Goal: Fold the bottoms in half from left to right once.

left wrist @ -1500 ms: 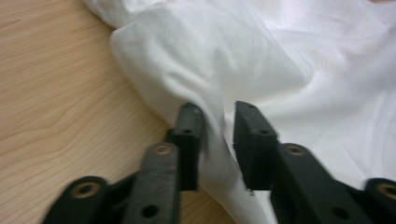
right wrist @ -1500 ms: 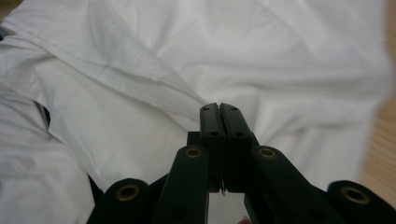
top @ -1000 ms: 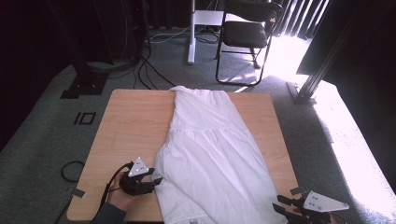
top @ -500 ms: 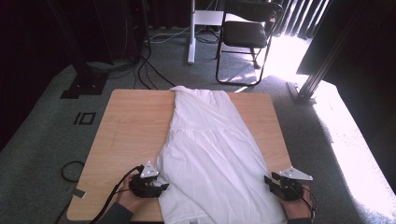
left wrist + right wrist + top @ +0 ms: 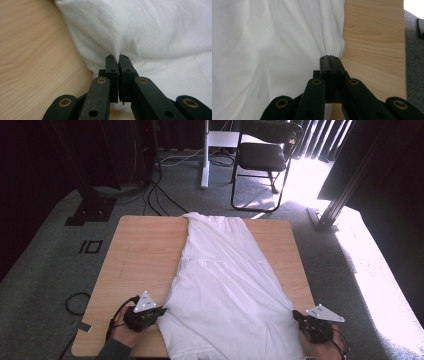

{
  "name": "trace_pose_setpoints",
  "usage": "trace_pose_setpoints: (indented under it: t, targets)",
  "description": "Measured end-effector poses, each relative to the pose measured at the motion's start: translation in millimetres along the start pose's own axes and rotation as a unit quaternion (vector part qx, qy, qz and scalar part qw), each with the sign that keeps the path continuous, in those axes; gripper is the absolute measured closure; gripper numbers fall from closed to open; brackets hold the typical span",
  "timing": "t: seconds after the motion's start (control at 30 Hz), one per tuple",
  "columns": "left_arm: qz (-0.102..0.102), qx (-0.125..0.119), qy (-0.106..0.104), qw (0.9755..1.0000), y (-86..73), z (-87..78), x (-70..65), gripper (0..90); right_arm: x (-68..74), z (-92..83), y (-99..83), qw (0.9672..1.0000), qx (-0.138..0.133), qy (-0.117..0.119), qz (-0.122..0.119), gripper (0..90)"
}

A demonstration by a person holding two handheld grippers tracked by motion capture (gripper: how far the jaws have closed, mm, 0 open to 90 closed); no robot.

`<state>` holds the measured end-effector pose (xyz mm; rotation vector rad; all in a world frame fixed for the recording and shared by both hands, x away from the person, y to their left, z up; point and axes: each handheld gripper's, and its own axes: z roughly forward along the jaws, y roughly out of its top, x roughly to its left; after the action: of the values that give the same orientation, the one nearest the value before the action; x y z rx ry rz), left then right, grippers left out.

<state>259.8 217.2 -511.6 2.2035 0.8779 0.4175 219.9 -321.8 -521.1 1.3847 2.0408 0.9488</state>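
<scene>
White garment (image 5: 225,290) is pinched at both near corners by left gripper (image 5: 117,58) and right gripper (image 5: 329,58), jaws just closed on cloth; a level, even lift is called for next.

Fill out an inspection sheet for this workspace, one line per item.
Surface: wooden table, bare wood either side of the cloth.
Job's things: white garment lying flat lengthwise, near end wider.
Clutter: nothing seen on the table.
Grippers: left gripper shut on the garment's left edge; right gripper shut on its right edge; both jaws have just been closing.
Cables: black cables on the carpet beyond the table.
Surroundings: black chair, grey carpet, sunlit patch at right.
</scene>
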Motion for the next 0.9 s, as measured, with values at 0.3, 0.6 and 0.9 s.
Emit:
trace_pose_setpoints:
  t: [0.3,0.6,0.9]
  targets:
    - [-0.048,-0.027,0.024,0.9982,-1.9,-2.0,18.6,50.3,-6.8,4.8,-9.0,0.9996,0.013,0.011,0.022,65.2]
    - [-0.063,-0.025,0.016,0.9975,37.9,37.3,40.0,37.7,-19.2,64.6,56.9,0.9990,-0.034,0.028,0.009,55.0]
    - [-0.075,0.011,-0.020,0.9969,37.7,71.0,46.8,42.5,-15.2,131.6,97.5,0.9980,0.004,0.063,-0.004,51.3]
